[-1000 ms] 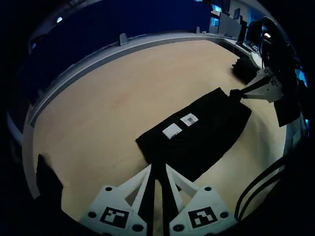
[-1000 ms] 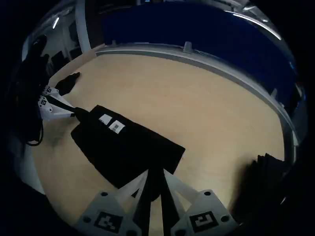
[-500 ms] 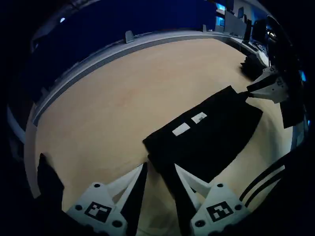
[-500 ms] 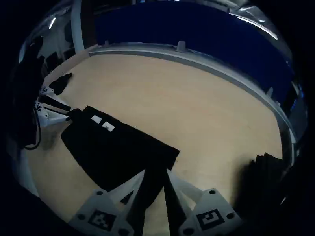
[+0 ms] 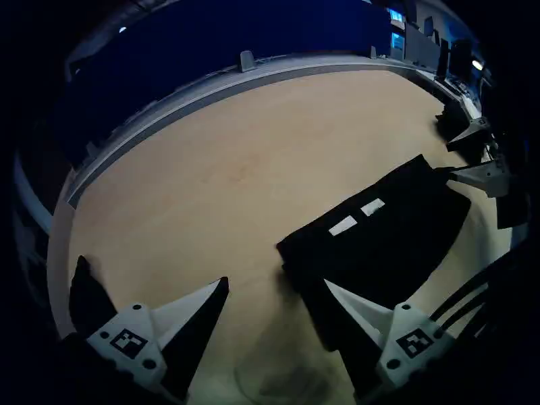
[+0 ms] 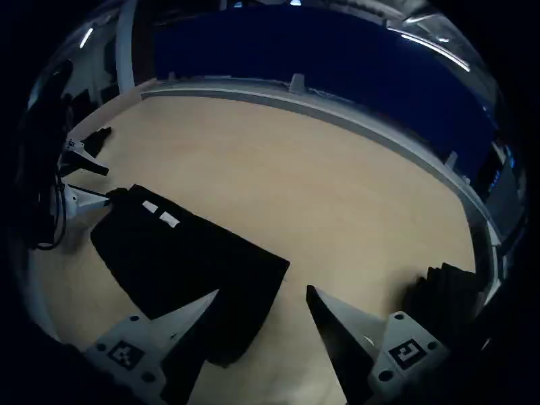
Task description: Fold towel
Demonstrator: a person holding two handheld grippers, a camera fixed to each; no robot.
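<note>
A black towel [image 5: 385,236] lies folded flat on the pale wooden table [image 5: 223,175], with two small white labels [image 5: 343,225] on top. My left gripper [image 5: 275,283] is open at the towel's near corner, its right finger [image 5: 351,310] over the cloth edge and nothing held. Seen from the other end, the same towel [image 6: 175,263] lies under my open right gripper [image 6: 262,291]. The left gripper [image 6: 84,181] also appears past the towel's far end, and the right gripper [image 5: 472,156] likewise stands open at the far end in the left gripper view.
A stack of dark cloth [image 6: 445,297] sits near the table edge at the right, and the same stack [image 5: 84,297] lies at the lower left. Another dark item [image 5: 452,120] lies beyond the towel. A grey raised rim [image 5: 202,94] and blue partition bound the table.
Both grippers were shut on the towel's end corners a second ago. They have opened wide, let go, and the towel now rests flat.
</note>
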